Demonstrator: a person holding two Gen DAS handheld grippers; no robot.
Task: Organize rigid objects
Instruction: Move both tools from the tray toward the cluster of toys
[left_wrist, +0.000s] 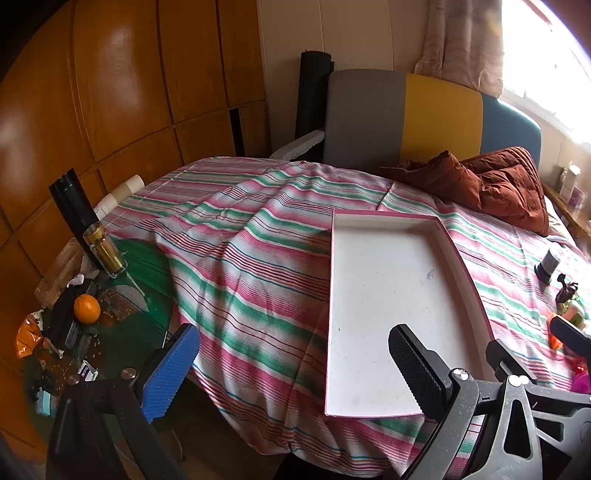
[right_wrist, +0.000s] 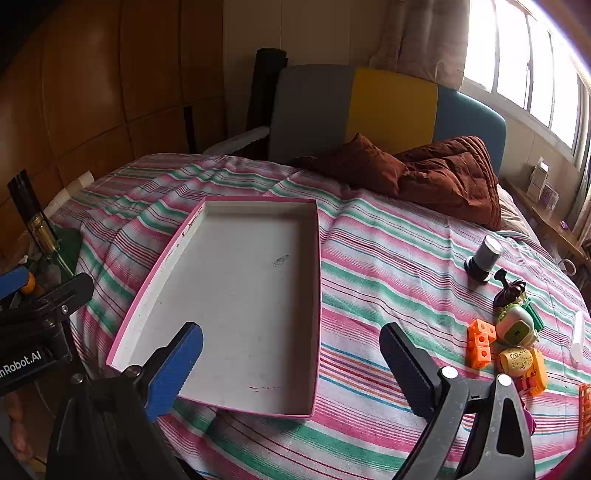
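While both grippers' jaws stand spread, empty | pink tray (right_wrist: 236, 295) bare on striped bedspread (right_wrist: 388, 258) | toys (right_wrist: 513, 343) right of tray

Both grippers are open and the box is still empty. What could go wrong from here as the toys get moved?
1. The shallow pink-rimmed white box lies on rumpled striped bedding, so it may tilt or slide when loaded.
2. The orange block toy, the green-and-white toy and the yellow toy crowd together; the open right gripper might knock neighbours.
3. The grey-capped cylinder could roll if tipped.
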